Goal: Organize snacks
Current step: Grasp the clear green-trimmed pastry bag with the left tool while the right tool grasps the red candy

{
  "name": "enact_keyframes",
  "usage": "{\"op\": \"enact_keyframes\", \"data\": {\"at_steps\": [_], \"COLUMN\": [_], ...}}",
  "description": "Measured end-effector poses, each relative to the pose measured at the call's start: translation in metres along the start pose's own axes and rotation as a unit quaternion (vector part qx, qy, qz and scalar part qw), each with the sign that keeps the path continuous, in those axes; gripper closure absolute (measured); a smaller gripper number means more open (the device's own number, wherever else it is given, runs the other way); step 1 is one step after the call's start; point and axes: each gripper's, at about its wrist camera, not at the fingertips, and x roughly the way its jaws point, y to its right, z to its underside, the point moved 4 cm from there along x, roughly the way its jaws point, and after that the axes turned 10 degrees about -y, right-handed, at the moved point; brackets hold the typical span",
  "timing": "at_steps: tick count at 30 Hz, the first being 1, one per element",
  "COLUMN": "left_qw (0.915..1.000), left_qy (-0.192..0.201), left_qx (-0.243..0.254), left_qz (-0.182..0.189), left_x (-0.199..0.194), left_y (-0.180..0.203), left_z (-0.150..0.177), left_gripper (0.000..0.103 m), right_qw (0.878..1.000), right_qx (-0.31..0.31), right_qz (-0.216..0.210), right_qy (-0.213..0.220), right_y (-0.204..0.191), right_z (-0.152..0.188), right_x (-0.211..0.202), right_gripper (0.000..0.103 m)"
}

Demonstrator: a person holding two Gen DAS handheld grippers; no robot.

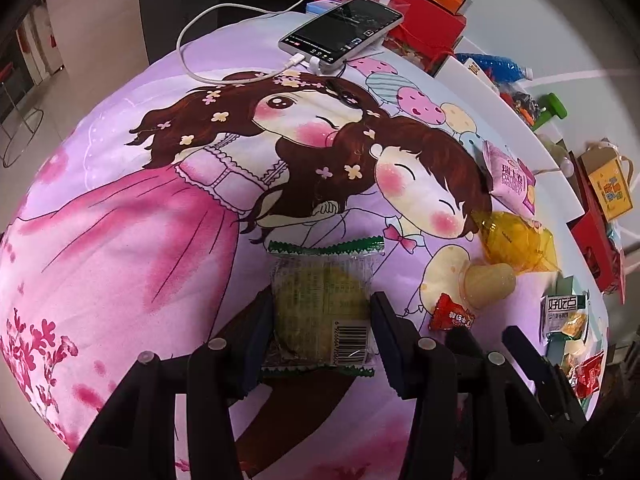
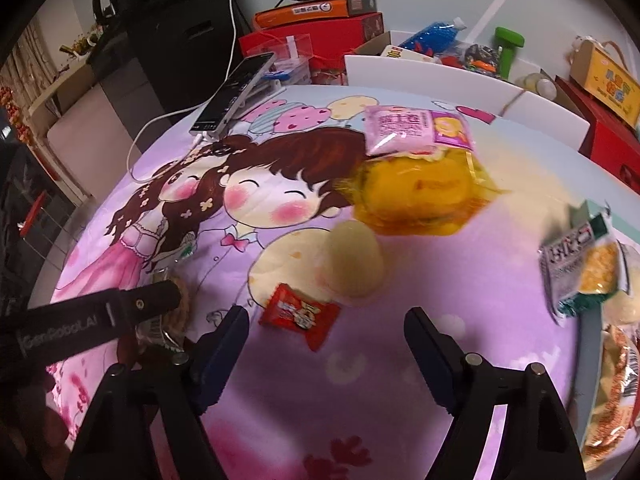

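Green-edged clear wrapper, pale round cake inside: the packaged cake (image 1: 322,300) sat between the fingers of the left gripper (image 1: 320,320), long axis running near-to-far along the fingers, barcode end nearest the camera, serrated green seal at the far end. Both pads touched the pack's sides, so the left gripper looked clamped on it, though whether the pack was lifted or lay on the cloth could not be told from this view. It was low in the left wrist view, over the printed purple tablecloth (image 1: 120,240).

Right gripper (image 2: 326,334) was spread wide, nothing between its fingers. Just ahead of it and slightly left lay the small red candy packet (image 2: 299,314), tilted, long axis slanting from far left to near right. Beyond that sat a cream jelly cup (image 2: 352,266), then the yellow-wrapped bun (image 2: 416,196), and farthest the pink biscuit pack (image 2: 416,130), touching the bun's far edge. A green-and-white snack bag (image 2: 580,268) lay well off to the right, blurred.

Judgement: the right gripper was much nearer the loose snacks; the red packet was the closest pick, needing a small shift left. The left gripper's arm showed at the left edge of the right wrist view, with its pack.

Phone (image 1: 340,32) on a cable stayed far back, clear of the work.
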Motion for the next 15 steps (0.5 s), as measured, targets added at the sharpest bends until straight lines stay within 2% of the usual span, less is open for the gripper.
{"op": "enact_keyframes", "data": {"at_steps": [4, 7, 13, 15], "left_qw": [1.0, 1.0, 1.0, 1.0], "left_qy": [-0.001, -0.002, -0.006, -0.006], "left_qx": [-0.003, -0.001, 0.0, 0.002], "left_qz": [0.004, 0.001, 0.001, -0.001], "left_x": [0.001, 0.002, 0.004, 0.004], "left_y": [-0.002, -0.001, 0.0, 0.0], "left_z": [-0.001, -0.001, -0.002, -0.001], "left_gripper": [0.051, 0.051, 0.051, 0.051], "right_qw": [1.0, 1.0, 0.999, 0.999], "right_qx": [-0.01, -0.013, -0.013, -0.013], "right_qz": [0.013, 0.023, 0.039, 0.046], "right_qy": [-0.003, -0.004, 0.001, 0.001], "right_y": [-0.01, -0.013, -0.014, -0.013], "right_z": [-0.002, -0.001, -0.001, -0.001], "right_x": [0.01, 0.015, 0.017, 0.017], "right_gripper": [0.025, 0.034, 0.039, 0.048]}}
